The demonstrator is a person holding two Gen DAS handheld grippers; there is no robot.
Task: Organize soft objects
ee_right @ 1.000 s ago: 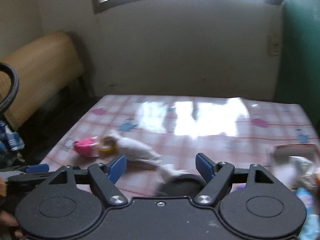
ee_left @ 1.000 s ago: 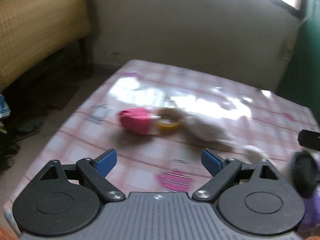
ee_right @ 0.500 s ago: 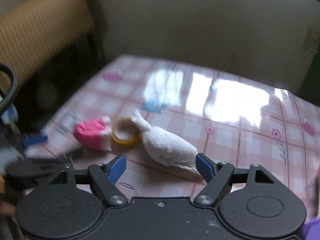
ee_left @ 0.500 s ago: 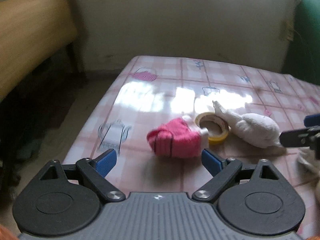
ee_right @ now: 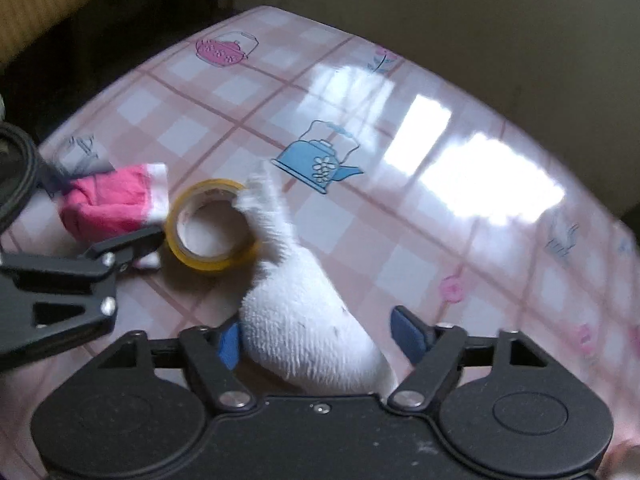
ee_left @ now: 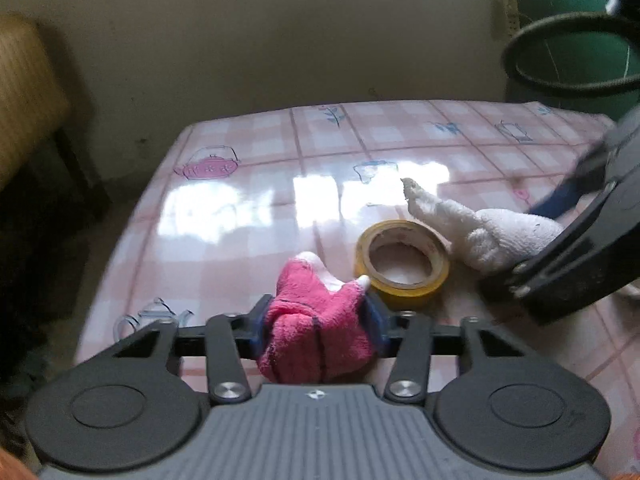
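A pink checked tabletop (ee_left: 248,208) fills mid-frame. The left claw (ee_left: 316,322) is closing, pads pressing the pink sock (ee_left: 316,332) at lower centre. The right claw (ee_right: 320,340) is closing around the white sock (ee_right: 304,328), its right pad apart. Tape (ee_left: 402,262) lies between the socks.

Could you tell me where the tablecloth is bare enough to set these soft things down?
The glossy stretch beyond the yellow tape roll, around the blue kettle print toward the far wall, is bare. It is crowded near the front: pink sock, tape and white sock lie close together.
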